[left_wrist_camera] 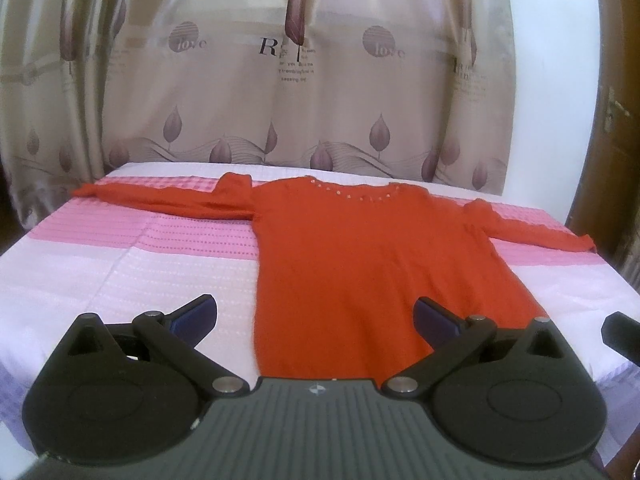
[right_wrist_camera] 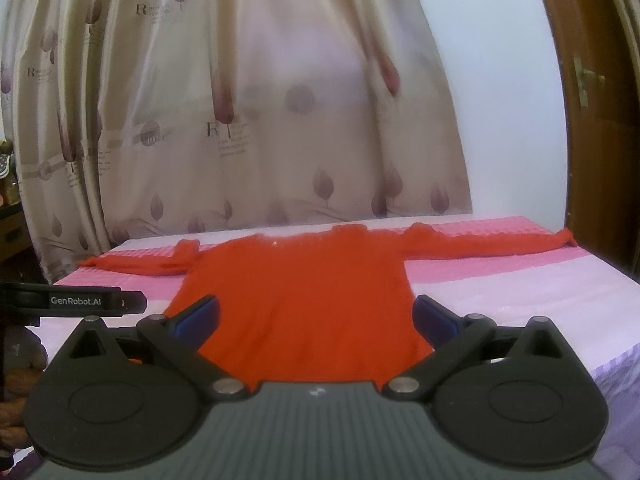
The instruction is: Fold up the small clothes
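Left gripper (left_wrist_camera: 316, 318) & right gripper (right_wrist_camera: 316, 318) both spread wide, empty, over hem of red sweater (left_wrist_camera: 340, 260) lying flat w/ sleeves out on pink-striped bed (left_wrist_camera: 120, 264).

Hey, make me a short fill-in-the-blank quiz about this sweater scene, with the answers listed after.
1. The sweater lying on the bed is ____ in colour.
2. Both of its sleeves are spread ____ to the sides.
3. The left claw and the right claw both have their jaws ____, holding nothing.
4. Behind the bed hangs a leaf-patterned ____.

Answers: red; outward; open; curtain
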